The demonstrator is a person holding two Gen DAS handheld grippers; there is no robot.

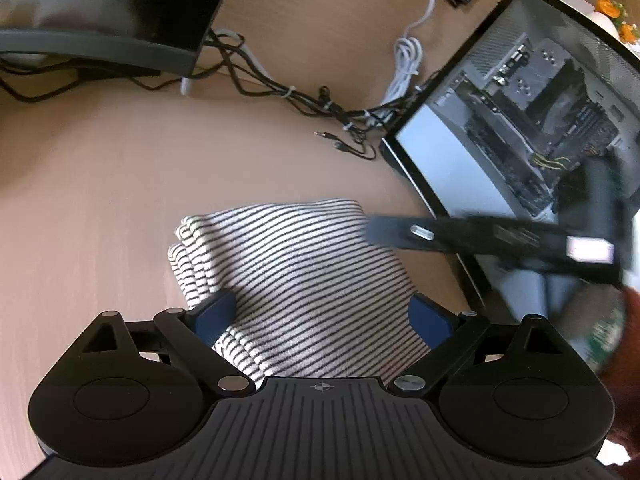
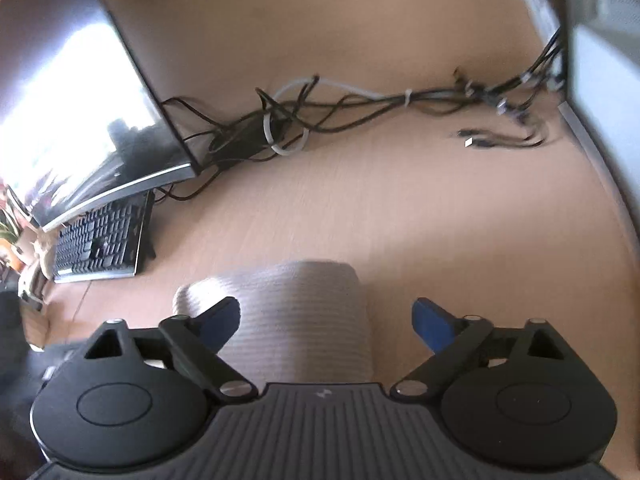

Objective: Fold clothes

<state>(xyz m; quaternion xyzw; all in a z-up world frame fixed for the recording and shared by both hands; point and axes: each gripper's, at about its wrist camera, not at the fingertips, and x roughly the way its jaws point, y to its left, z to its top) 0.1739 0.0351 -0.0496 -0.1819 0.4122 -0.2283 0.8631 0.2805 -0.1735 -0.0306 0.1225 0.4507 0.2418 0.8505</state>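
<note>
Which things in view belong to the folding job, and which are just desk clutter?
Job: striped garment, folded on the desk; left gripper and right gripper, both open.

Clutter: monitor, keyboard, cables, computer case.

Pale wooden desk (image 2: 360,200); curved monitor (image 2: 80,120) and keyboard (image 2: 100,240) at left edge, open computer case (image 1: 540,120) right, tangled cables (image 2: 320,108) between.
</note>
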